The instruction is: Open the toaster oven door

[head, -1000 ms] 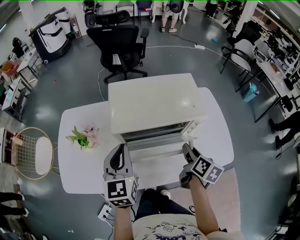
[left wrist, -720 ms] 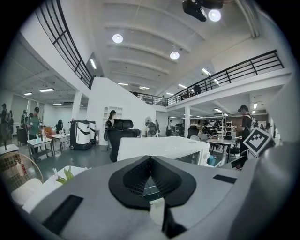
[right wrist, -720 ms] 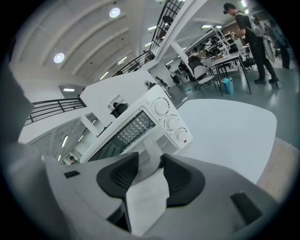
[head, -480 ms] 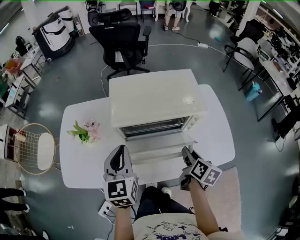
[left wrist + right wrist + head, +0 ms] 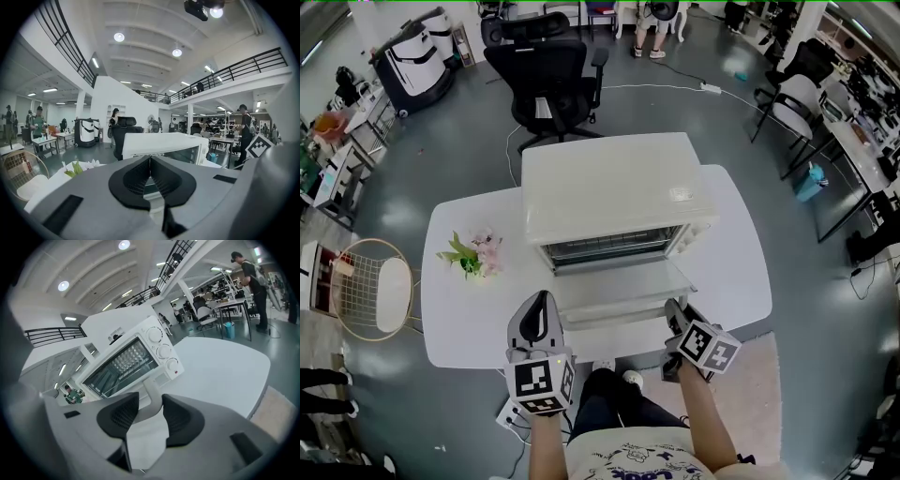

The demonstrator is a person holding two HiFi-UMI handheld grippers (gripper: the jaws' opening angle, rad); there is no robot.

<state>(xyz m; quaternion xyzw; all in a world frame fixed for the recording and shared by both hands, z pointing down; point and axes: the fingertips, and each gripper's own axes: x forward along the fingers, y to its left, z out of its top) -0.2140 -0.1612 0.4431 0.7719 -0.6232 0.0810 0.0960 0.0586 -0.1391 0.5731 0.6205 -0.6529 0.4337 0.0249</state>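
Note:
A white toaster oven (image 5: 619, 187) stands on the white table (image 5: 469, 319), its door (image 5: 623, 286) swung down almost level toward me. My right gripper (image 5: 675, 309) is at the door's right front corner. In the right gripper view the white door handle (image 5: 152, 392) runs between the jaws, and the right gripper (image 5: 150, 416) is shut on it, with the oven's rack and knobs (image 5: 161, 350) beyond. My left gripper (image 5: 542, 300) hovers at the door's left front corner, touching nothing. Its pads meet at the tips, so the left gripper (image 5: 150, 158) is shut and empty, facing the oven (image 5: 164, 145).
A small bunch of flowers (image 5: 473, 255) lies on the table left of the oven. A black office chair (image 5: 548, 70) stands behind the table and a round wire stool (image 5: 370, 295) to its left. The table's near edge is just under both grippers.
The oven door has swung further down, from partly open to nearly level, with the right gripper on its handle. Both grippers have come slightly toward me and lower.

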